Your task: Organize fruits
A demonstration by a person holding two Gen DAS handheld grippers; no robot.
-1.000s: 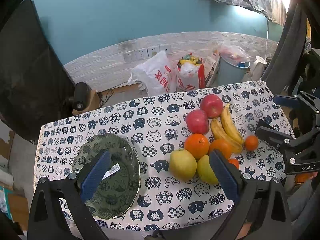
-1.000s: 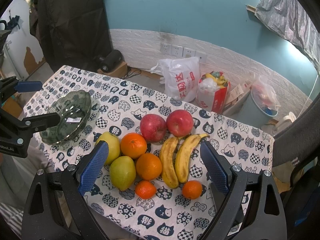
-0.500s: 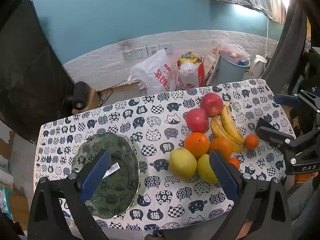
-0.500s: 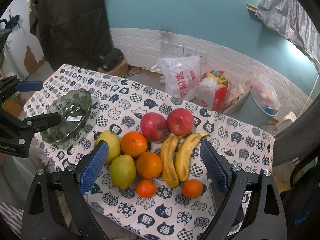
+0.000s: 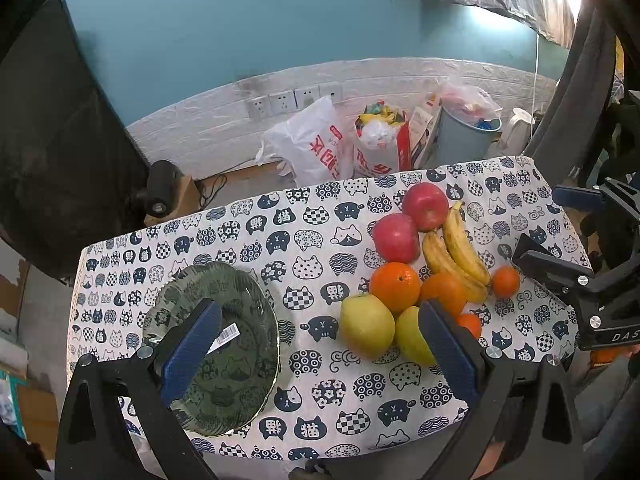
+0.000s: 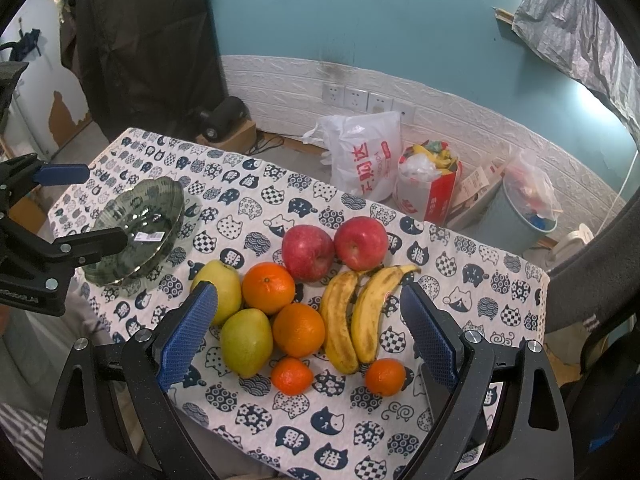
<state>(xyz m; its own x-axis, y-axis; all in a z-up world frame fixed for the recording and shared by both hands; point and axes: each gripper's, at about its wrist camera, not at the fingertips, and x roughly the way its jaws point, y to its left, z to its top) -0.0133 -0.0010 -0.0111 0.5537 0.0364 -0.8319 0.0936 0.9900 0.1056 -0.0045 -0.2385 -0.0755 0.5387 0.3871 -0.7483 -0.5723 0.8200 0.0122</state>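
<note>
Fruits (image 6: pixel 304 300) lie clustered beside glass plate (image 6: pixel 168 200); claws gape.

Glossy glass plate (image 5: pixel 248 292) (cloth (image 5: pixel 320 400) matt).

A table covered with a cat-print cloth (image 5: pixel 248 236) fills the middle of the scene. On its left sits a dark green glass plate (image 5: pixel 248 300) with a barcode sticker inside. The left gripper (image 5: pixel 320 350) hangs over the near edge, jaws wide apart, holding nothing. To the right lies a tight cluster of fruit: two red apples (image 5: pixel 424 205) farthest, two bananas (image 5: pixel 460 244) beside them, oranges (image 5: pixel 394 286) in the middle, two yellow-green pears (image 5: pixel 366 325) nearest. At the far right edge the right gripper (image 5: pixel 560 224) juts in, its fingers spread. Beyond the table, white plastic bags (image 5: pixel 312 144) and a grey-blue bin (image 5: pixel 466 136) stand against the wall.
</note>
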